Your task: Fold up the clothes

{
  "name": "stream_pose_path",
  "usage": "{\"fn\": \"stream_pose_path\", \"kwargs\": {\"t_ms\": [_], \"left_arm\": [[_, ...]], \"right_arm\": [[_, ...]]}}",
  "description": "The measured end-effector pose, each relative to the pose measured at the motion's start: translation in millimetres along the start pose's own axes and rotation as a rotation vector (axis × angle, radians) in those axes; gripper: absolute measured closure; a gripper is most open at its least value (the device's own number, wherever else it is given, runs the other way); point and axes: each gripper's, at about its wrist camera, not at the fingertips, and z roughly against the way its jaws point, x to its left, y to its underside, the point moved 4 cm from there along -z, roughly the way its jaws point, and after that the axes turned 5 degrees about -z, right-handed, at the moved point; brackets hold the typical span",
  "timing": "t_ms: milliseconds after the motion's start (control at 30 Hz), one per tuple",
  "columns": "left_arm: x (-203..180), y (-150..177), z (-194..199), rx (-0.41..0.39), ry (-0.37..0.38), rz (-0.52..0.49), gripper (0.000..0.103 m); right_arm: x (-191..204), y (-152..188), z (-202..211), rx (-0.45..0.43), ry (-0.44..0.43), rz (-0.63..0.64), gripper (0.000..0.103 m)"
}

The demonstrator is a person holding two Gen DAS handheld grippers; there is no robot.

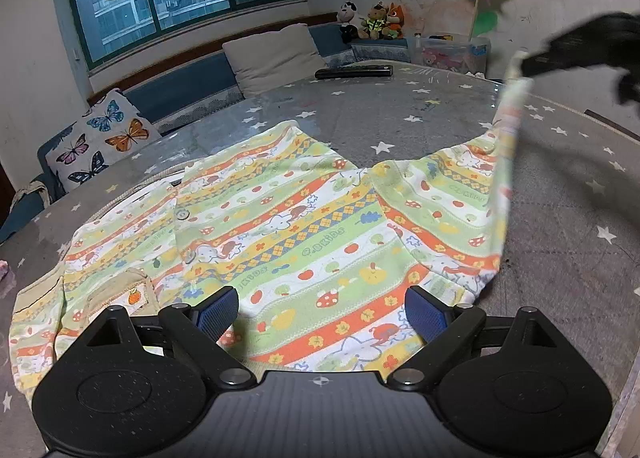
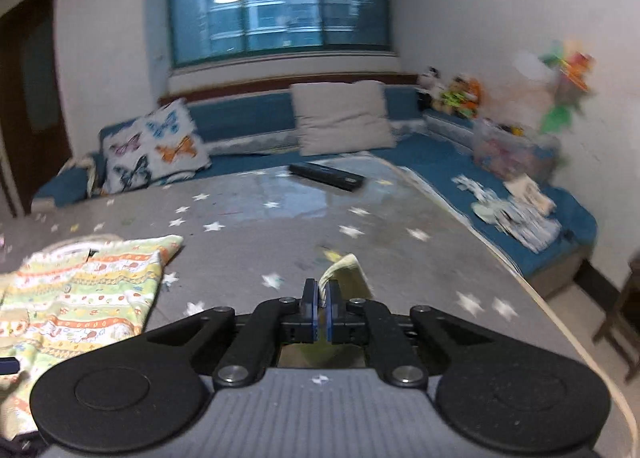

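— On the star-print table (image 1: 400, 113), how many garments do you count?

— One: a child's striped shirt (image 1: 288, 225) with elephants and mushrooms, lying flat across the near half. Two buttons show on its front. One remote control (image 1: 354, 71) lies at twelve o'clock near the far edge, well apart from the shirt.

— And the grippers?

— Two. The left gripper (image 1: 320, 312) hovers over the shirt's near hem, jaws wide apart, nothing between them. The right gripper (image 2: 320, 310) has its jaws clamped together on the cuff of the sleeve (image 2: 348, 270), lifting it off the table at two o'clock in the left wrist view.

— Where is open room?

— From eleven to one o'clock beyond the shirt, bare tabletop reaches the remote. The table's curved edge (image 2: 520, 270) runs down the right side, with a blue sofa (image 2: 240, 117) behind holding two cushions and three plush toys (image 1: 372, 19).
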Motion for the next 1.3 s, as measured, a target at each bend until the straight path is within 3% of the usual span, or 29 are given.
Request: {"fn": "stream_pose_path", "kwargs": {"t_ms": [267, 400, 567, 700, 933, 1067, 1300], "left_arm": [[-2.6, 3.0, 4.7, -0.001, -0.005, -0.016, 0.011], [-2.4, 3.8, 6.1, 0.003, -0.006, -0.011, 0.011], [-1.5, 5.1, 7.9, 0.009, -0.004, -0.005, 0.011], [-0.2, 6.5, 7.9, 0.008, 0.008, -0.008, 0.011], [1.5, 8.5, 6.4, 0.006, 0.025, 0.007, 0.011], [2.5, 9.0, 6.4, 0.006, 0.033, 0.017, 0.010], [4.2, 9.1, 5.6, 0.012, 0.050, 0.033, 0.011]], "right_arm": [[-43.5, 33.8, 24.8, 0.055, 0.135, -0.017, 0.093], [-25.0, 29.9, 17.2, 0.063, 0.048, 0.010, 0.082], [12.8, 34.0, -23.4, 0.145, -0.089, 0.029, 0.076], [20.2, 42.9, -46.2, 0.193, -0.080, 0.026, 0.075], [6.9, 31.1, -66.7, 0.182, 0.002, 0.003, 0.075], [25.8, 12.8, -72.6, 0.178, -0.086, 0.022, 0.074], [102.2, -0.5, -109.1, 0.239, -0.277, 0.133, 0.075]]}}
